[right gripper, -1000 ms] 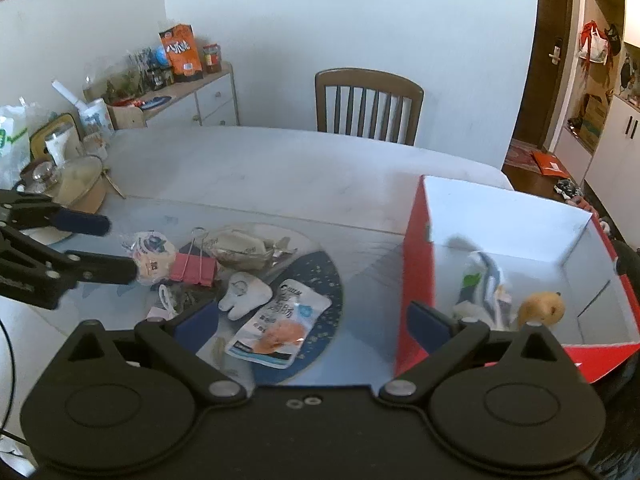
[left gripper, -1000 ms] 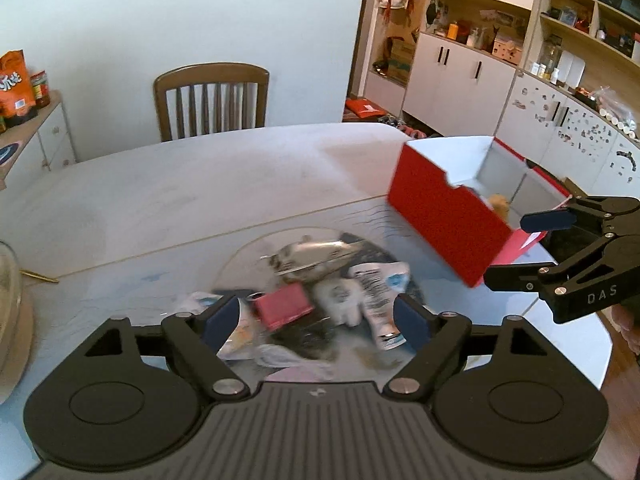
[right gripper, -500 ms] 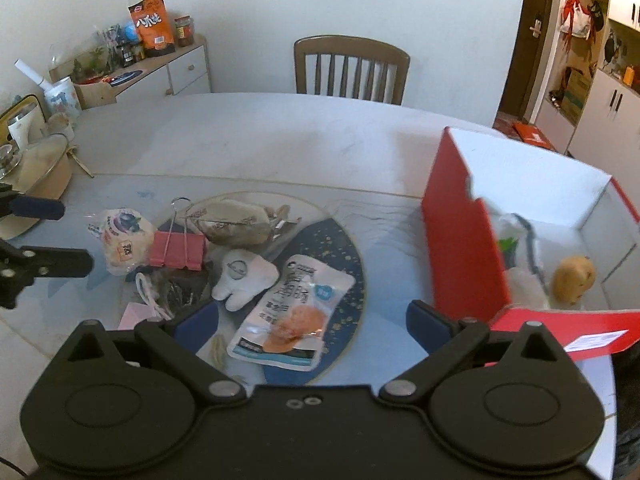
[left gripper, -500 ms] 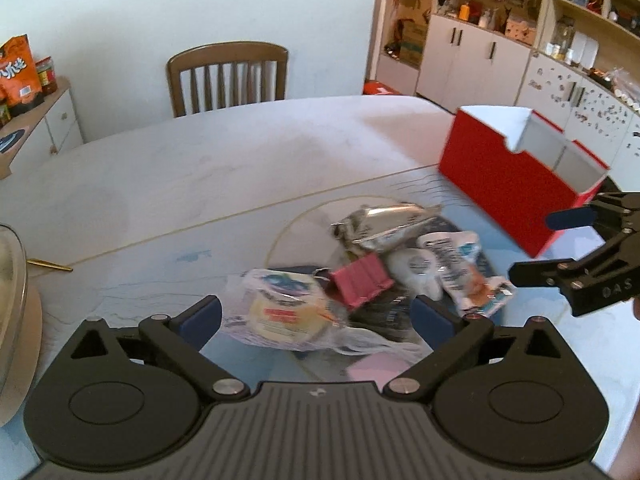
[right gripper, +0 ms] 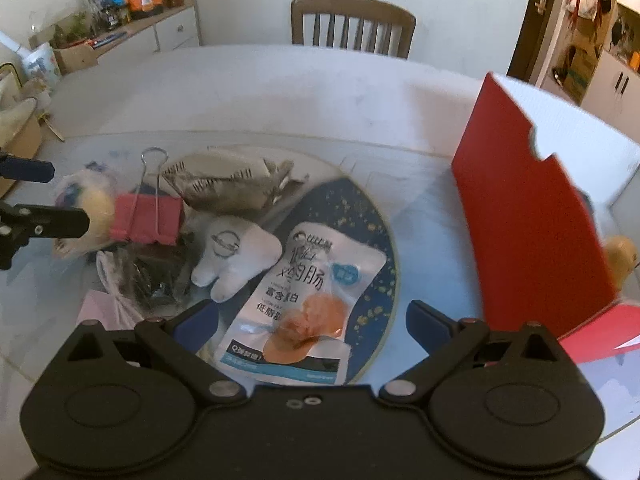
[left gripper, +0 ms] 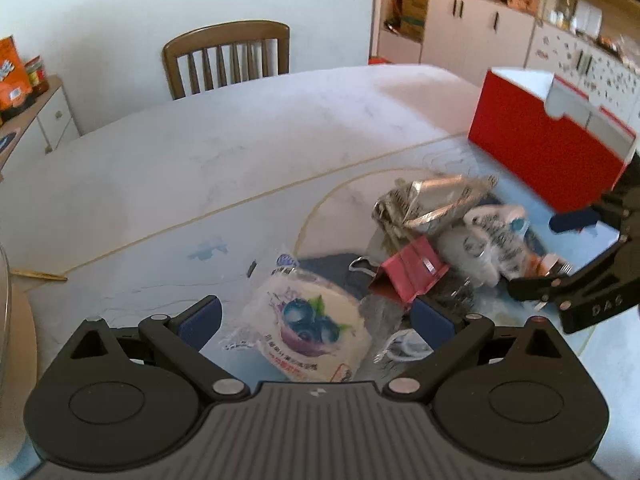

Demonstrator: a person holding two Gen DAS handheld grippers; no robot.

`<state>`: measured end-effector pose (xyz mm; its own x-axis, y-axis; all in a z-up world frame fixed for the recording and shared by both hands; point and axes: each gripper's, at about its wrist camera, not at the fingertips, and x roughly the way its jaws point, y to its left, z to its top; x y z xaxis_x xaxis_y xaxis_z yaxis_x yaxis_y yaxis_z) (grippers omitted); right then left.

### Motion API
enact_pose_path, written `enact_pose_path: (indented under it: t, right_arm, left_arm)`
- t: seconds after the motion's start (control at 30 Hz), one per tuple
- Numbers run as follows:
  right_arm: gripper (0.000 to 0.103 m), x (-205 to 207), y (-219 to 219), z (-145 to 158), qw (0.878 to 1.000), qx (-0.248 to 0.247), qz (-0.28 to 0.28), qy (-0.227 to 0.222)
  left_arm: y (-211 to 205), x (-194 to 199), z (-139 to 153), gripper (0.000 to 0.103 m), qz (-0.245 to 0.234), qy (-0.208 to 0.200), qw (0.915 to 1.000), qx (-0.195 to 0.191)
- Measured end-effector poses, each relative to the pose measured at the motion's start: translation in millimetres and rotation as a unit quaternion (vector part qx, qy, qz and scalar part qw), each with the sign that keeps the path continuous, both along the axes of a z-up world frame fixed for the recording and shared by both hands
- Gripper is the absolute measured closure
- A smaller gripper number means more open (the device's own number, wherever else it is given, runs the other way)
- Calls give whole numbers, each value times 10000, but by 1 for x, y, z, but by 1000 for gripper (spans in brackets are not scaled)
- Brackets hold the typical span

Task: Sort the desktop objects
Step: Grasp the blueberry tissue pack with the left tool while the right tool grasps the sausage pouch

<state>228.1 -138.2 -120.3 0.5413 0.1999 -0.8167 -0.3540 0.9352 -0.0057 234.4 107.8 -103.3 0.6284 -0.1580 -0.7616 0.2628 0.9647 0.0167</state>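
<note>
The left tool point(left gripper: 316, 316) is seen spread wide, nothing clamped; a round blueberry snack packet point(left gripper: 310, 330) lies on the table point(left gripper: 240, 140) directly between and just ahead of its blue pads point(left gripper: 200, 316), which stand apart from the wrapper. Ahead and to the right of this tool, a pink binder clip point(left gripper: 410, 276) rests against the packet's far edge, with a crumpled silver foil bag point(left gripper: 432, 204) beyond it. Farther right, a red box point(left gripper: 540, 156) stands on the table, well apart from the left tool.

The right tool point(right gripper: 312, 318) is likewise released, its fingers wide and gripping nothing. A white sausage pouch point(right gripper: 308, 300) with an orange picture lies between its pads and just ahead of them, on a dark blue round mat point(right gripper: 372, 240). A white tooth-shaped plush point(right gripper: 236, 260) is found just ahead and left of the pouch, touching it. The pink clip is seen farther left, beside the snack packet, where the left tool's fingers reach in from that edge. The red box stands close on the right of the right tool, its open top turned away; a small yellowish object point(right gripper: 620, 256) shows inside it, too blurred to identify.
</note>
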Motion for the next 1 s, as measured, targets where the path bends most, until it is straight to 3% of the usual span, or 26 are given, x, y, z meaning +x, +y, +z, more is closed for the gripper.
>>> enact_pose_path:
  t: [0.23,0.53,0.8,1.0]
  right_arm:
    - [3,7,6,-13,9998,-158,3,90]
    - [5,18,3,-17,9998,52,-107,139]
    - [30,14,3,-13,9999,148,57,-26]
    - [39,13,0,-10,9998,178,-17,-47]
  left_arm:
    - [10,12,-10,2,277,181,9994,52]
    - [15,15,-15,2,174,190,9996,-63]
    - [19,14,-18,12,199,277,9988,-344]
    - [22,9,-17,23,197,357,9977,-535]
